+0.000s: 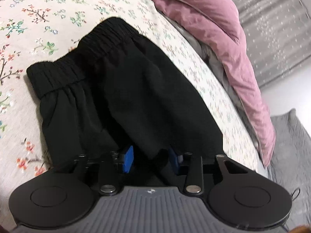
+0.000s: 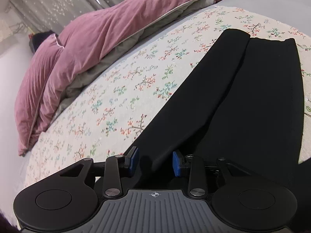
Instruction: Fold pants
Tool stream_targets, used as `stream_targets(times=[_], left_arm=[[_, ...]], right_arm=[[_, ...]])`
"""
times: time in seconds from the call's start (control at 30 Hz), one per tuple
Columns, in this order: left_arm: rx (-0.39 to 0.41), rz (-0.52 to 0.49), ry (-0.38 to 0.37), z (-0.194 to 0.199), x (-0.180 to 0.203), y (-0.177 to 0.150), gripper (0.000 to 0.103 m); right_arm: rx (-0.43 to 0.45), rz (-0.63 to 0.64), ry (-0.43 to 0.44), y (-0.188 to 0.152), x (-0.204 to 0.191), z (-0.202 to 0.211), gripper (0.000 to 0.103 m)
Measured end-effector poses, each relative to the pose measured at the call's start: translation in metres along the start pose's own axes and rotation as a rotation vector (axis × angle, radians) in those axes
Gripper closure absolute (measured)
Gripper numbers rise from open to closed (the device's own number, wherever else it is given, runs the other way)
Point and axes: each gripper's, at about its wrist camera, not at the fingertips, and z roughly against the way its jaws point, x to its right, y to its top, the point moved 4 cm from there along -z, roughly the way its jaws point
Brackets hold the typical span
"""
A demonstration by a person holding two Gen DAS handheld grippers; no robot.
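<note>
I am seeing black pants [image 1: 120, 89] lying on the flowered sheet [image 1: 48, 9]. My left gripper [image 1: 151, 161] and right gripper [image 2: 155, 162] are each straddling a fold of the pants; whether the blue pads are pinching, I cannot tell.

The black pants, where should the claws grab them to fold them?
Probably at the near long edge of the black pants, coming in low from the near side. They lie flat, with the waistband and hems far away.

A home bedroom: a bed under a floral sheet [image 2: 108, 101] fills both frames, a pink duvet [image 2: 108, 29] bunched along its far edge, and a grey star-print curtain [image 2: 50, 3] hangs upper left.
</note>
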Motion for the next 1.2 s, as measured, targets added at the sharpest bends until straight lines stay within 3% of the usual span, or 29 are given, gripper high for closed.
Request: stream_targets(times=[0.03, 0.1, 0.13, 0.2, 0.27, 0.43, 0.6, 0.77, 0.97, 1.1, 1.2], left_arm=[[0.020, 0.005, 0.001, -0.001, 0.001, 0.002, 0.063], [0.058, -0.010, 0.009, -0.001, 0.006, 0.004, 0.096], [0.078, -0.025, 0.023, 0.000, 0.009, 0.004, 0.102], [0.111, -0.053, 0.031, 0.005, 0.018, 0.004, 0.103], [0.151, -0.100, 0.030, 0.014, 0.029, 0.005, 0.103], [0.223, -0.182, 0.029, 0.040, 0.041, 0.010, 0.103], [0.143, -0.144, 0.042, 0.050, 0.016, 0.010, 0.103], [0.104, -0.136, 0.071, 0.053, 0.004, -0.003, 0.103], [0.073, -0.173, 0.138, 0.060, -0.003, -0.016, 0.103], [0.034, -0.115, 0.107, 0.068, -0.022, -0.020, 0.102], [0.049, -0.040, 0.055, 0.075, -0.034, -0.019, 0.102]], right_arm=[[0.007, -0.003, -0.002, 0.001, 0.001, -0.001, 0.072], [0.018, -0.021, -0.009, 0.004, 0.004, -0.003, 0.078], [0.021, -0.035, -0.012, 0.006, 0.006, -0.003, 0.081], [0.028, -0.035, -0.039, 0.007, 0.007, -0.002, 0.098], [0.059, -0.010, -0.046, 0.009, 0.005, 0.008, 0.103], [0.164, 0.105, -0.079, 0.020, -0.013, 0.064, 0.103], [0.239, 0.230, -0.138, 0.012, -0.026, 0.147, 0.103], [0.210, 0.285, -0.205, -0.031, -0.014, 0.198, 0.103], [0.119, 0.264, -0.303, -0.095, 0.015, 0.211, 0.103], [0.068, 0.272, -0.351, -0.131, 0.028, 0.218, 0.103], [0.038, 0.289, -0.373, -0.152, 0.033, 0.221, 0.103]])
